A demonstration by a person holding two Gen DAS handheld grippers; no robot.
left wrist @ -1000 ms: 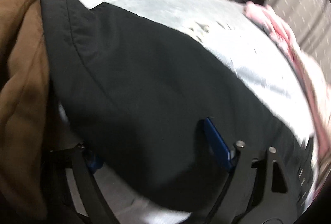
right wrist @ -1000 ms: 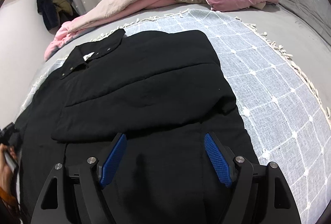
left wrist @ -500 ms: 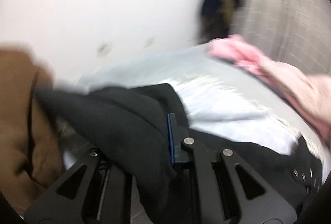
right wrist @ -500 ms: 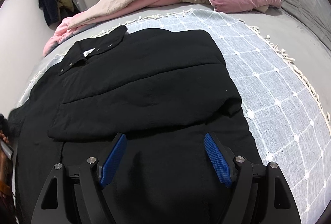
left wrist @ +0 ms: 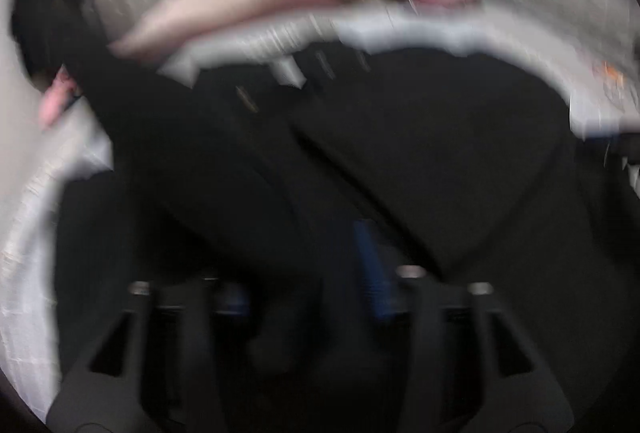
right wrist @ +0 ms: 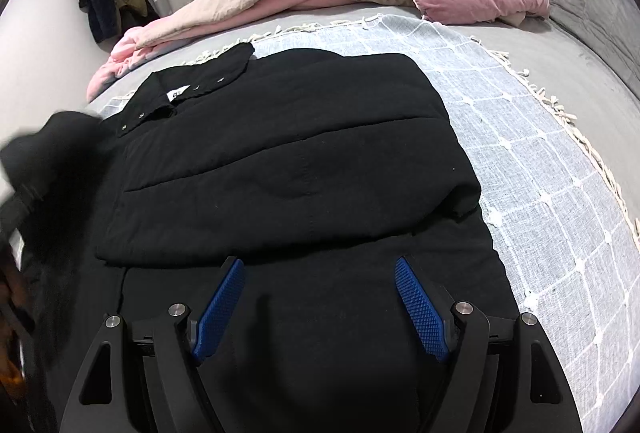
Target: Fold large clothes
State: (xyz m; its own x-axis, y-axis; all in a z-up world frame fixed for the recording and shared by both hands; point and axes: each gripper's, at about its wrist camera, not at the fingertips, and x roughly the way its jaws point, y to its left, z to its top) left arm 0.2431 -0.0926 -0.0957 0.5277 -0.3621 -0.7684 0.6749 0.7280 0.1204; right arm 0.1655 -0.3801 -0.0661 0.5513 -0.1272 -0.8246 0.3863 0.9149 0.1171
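The left gripper (left wrist: pixel 308 273) is clamping a fold of the black coat (right wrist: pixel 288 161) between its fingers, though blur is hiding the exact bite. The right gripper (right wrist: pixel 320 301) is hovering over the coat's lower part with its blue pads (right wrist: pixel 420 309) spread wide, touching nothing. The coat is lying on the white throw (right wrist: pixel 540 193) on the bed, one side folded across the body. Since a second ago, the left gripper has closed on the fabric and is swinging it up over the coat; the right one has barely moved.
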